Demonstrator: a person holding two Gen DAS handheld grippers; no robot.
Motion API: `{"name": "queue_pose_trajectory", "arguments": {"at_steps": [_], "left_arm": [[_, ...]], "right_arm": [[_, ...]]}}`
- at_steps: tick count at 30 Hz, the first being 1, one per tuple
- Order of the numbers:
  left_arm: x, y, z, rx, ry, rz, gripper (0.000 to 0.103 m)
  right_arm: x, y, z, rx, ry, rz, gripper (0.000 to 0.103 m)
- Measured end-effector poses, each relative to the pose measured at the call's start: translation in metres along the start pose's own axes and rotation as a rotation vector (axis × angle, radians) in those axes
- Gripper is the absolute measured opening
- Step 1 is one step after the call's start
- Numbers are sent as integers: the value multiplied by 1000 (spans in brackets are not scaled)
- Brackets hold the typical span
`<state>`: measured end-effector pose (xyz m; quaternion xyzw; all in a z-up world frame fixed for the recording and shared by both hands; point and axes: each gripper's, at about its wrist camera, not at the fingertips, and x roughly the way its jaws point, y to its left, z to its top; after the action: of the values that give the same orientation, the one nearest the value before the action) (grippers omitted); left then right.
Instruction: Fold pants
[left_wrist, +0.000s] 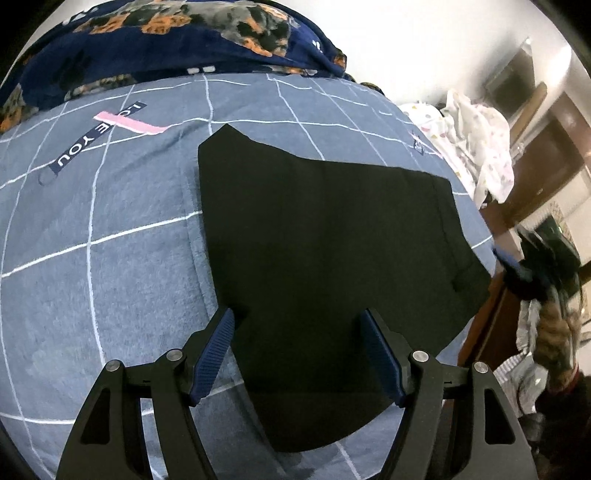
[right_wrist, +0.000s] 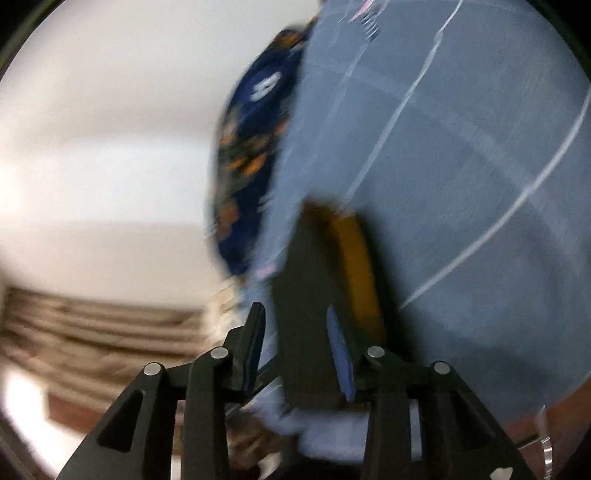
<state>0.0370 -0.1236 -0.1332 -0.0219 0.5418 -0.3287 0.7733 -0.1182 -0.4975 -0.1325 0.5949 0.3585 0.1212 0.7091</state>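
The black pants (left_wrist: 325, 251) lie folded flat on the blue-grey checked bedspread (left_wrist: 103, 266) in the left wrist view. My left gripper (left_wrist: 299, 325) is open, hovering over the near part of the pants with nothing between its fingers. My right gripper (right_wrist: 295, 328) shows in the blurred right wrist view, tilted sideways at the bed edge. Its jaws are partly apart with a dark edge of the pants (right_wrist: 306, 295) between them; I cannot tell if they touch it. The right gripper also appears as a blur at the right edge of the left wrist view (left_wrist: 517, 266).
A navy blanket with orange and grey animal print (left_wrist: 177, 40) is heaped at the far side of the bed. White patterned cloth (left_wrist: 476, 147) lies at the right corner. Dark wooden furniture (left_wrist: 546, 166) and a clothes pile (left_wrist: 554, 332) stand beyond the right bed edge.
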Motion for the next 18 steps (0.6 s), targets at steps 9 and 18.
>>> {"name": "queue_pose_trajectory", "arguments": {"at_steps": [9, 18], "left_arm": [[-5, -3, -5, -16, -12, -10, 71], [-2, 0, -9, -24, -3, 6, 71]], "right_arm": [[18, -32, -31, 141, 121, -76, 48], [34, -11, -24, 3, 74, -212, 11]]}}
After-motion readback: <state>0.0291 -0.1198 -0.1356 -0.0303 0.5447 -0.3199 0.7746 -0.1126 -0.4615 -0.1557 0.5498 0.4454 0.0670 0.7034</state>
